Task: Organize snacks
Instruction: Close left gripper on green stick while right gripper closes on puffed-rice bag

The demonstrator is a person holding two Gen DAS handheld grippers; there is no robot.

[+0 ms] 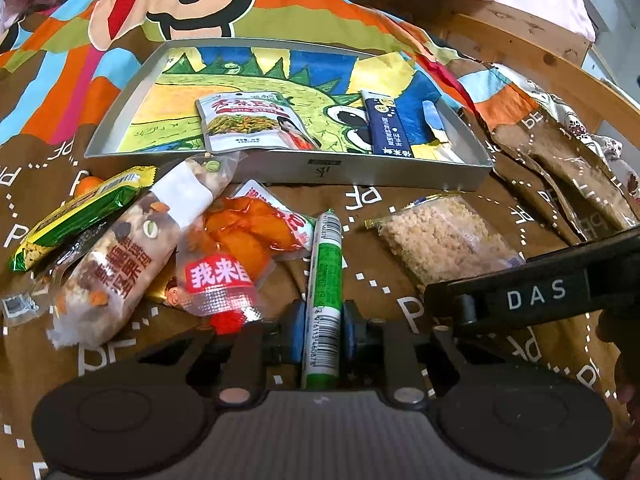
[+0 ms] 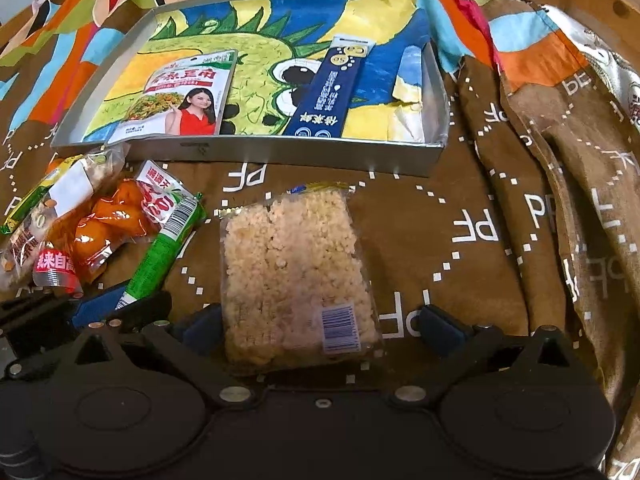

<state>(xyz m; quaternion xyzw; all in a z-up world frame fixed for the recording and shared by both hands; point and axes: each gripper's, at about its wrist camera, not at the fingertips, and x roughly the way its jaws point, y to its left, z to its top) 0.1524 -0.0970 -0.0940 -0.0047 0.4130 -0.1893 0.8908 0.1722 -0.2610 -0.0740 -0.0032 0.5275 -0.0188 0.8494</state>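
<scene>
The green sausage stick (image 1: 323, 300), barcoded and slim, lies on the brown blanket (image 1: 376, 276) clamped between the left gripper (image 1: 323, 338) pads. The right gripper (image 2: 320, 328) stands wide apart around the puffed-rice packet (image 2: 296, 272), pads not touching it. Bare blanket separates both from the grey tray (image 1: 360, 172) edge beyond.

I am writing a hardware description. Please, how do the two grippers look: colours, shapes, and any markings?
Both grippers, the left gripper and the right gripper, have black linkage arms, two round black discs at the base, silver rivets and blue finger pads. White letters "DAS" mark the side of the right one. No cables or sleeves show.
</scene>
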